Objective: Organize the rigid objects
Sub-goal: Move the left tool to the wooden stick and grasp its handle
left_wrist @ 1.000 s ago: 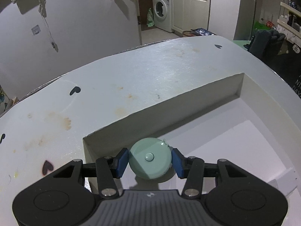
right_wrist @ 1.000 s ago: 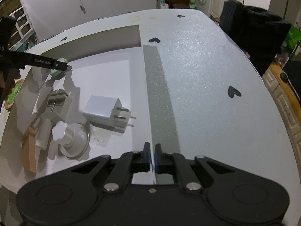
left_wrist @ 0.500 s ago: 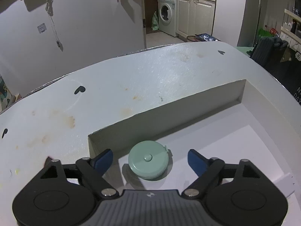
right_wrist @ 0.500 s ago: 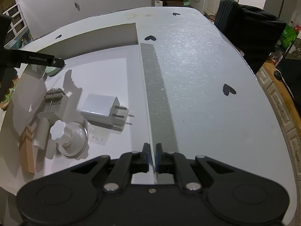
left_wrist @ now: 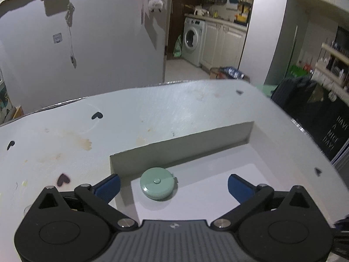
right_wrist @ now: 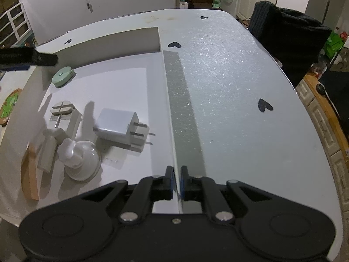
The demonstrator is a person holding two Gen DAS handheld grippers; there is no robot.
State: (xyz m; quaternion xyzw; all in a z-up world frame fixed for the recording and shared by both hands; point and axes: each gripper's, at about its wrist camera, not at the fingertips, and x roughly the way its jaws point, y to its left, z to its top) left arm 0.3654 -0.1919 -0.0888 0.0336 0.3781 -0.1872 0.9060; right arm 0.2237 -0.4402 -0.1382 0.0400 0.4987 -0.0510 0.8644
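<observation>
A round mint-green tape measure lies flat in the far left corner of the shallow white box; it also shows in the right wrist view. My left gripper is open and raised above it, empty. My right gripper is shut on the box's right wall. In the box lie a white plug adapter, a clear suction-cup hook, a white tube, a small grey clip and a wooden block.
The box rests on a white table with black heart marks. A dark chair stands at the table's right edge. A green coaster lies at the left. A washing machine is far behind.
My left gripper opened, let go of the tape measure in the box corner, then lifted and drew back. My right gripper stayed shut on the box wall.
</observation>
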